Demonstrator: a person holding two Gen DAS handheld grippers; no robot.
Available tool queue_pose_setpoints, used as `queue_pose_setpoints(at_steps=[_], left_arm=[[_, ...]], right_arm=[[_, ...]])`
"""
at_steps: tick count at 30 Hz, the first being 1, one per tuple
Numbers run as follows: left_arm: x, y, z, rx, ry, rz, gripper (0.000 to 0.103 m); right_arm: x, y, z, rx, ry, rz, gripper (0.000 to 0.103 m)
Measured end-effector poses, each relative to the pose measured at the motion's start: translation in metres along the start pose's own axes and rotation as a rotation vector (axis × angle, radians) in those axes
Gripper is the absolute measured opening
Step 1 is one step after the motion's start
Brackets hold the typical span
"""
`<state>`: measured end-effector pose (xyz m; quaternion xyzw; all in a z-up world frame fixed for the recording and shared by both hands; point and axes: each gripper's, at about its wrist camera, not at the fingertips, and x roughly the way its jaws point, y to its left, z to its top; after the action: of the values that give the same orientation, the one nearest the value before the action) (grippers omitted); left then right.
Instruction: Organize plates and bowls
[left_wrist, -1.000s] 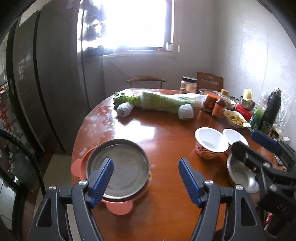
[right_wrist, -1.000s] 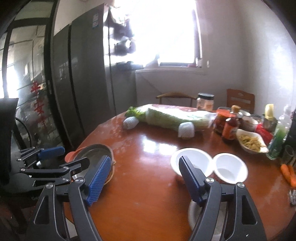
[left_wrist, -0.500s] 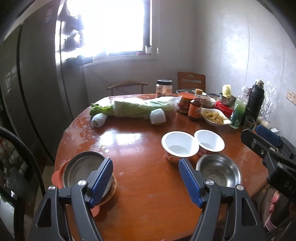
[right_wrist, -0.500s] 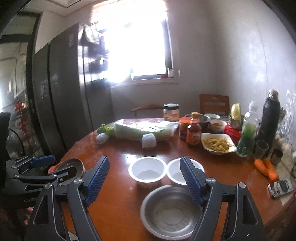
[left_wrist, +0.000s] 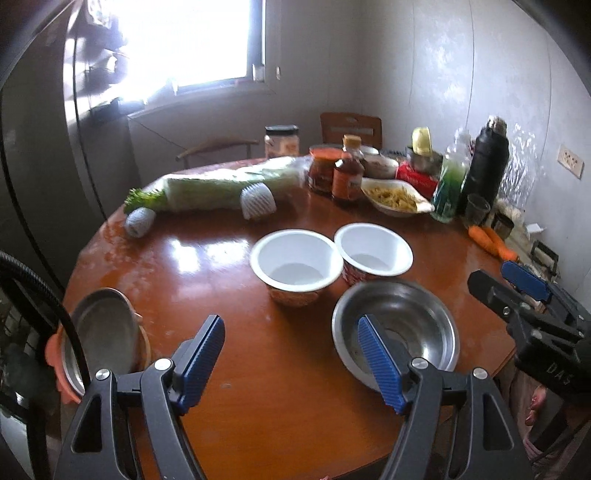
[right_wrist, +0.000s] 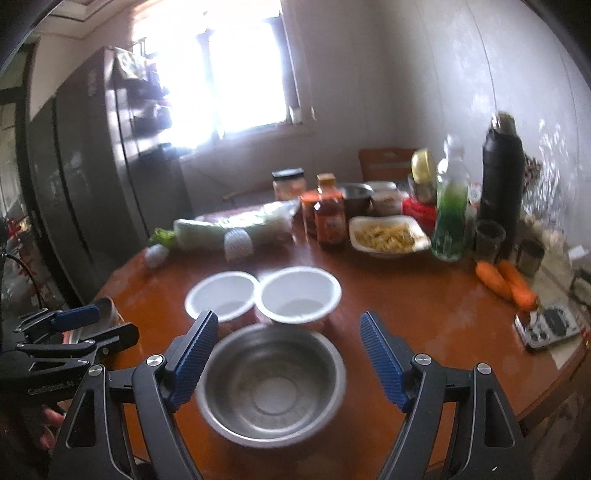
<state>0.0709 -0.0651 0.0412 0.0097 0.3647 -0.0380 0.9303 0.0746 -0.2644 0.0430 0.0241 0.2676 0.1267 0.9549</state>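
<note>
Two hand-held tools hover over a round wooden tabletop (left_wrist: 229, 369), the left tool (left_wrist: 291, 360) spread with nothing between its pads and the right tool (right_wrist: 288, 360) spread wide above a steel bowl (right_wrist: 271, 380) near the front edge. Two white bowls (right_wrist: 262, 295) sit side by side, touching, just behind it, while a metal plate (left_wrist: 101, 332) rests at the tabletop's left rim.

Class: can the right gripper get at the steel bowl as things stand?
Probably yes. The right gripper has open jaws with the steel bowl directly ahead on the table, nothing between them.
</note>
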Motion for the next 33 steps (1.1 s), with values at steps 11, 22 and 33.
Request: queue_pose_setpoints(at_steps=[11,22,33], left_arm=[[0.052,-0.025,-0.010,0.001,0.087,-0.018,0.074],[0.082,-0.033,-0.015,0.012,0.136,-0.026,0.074],[0.105,-0.032,-0.021,0.002,0.188,-0.059,0.058]], right_arm=[[0.048,-0.027,-0.031,0.014,0.134,0.020,0.080],[0.075,-0.035,-0.047,0.006,0.202,-0.001,0.081],[0.090,-0.031,-0.056,-0.037,0.203,-0.001,0.046]])
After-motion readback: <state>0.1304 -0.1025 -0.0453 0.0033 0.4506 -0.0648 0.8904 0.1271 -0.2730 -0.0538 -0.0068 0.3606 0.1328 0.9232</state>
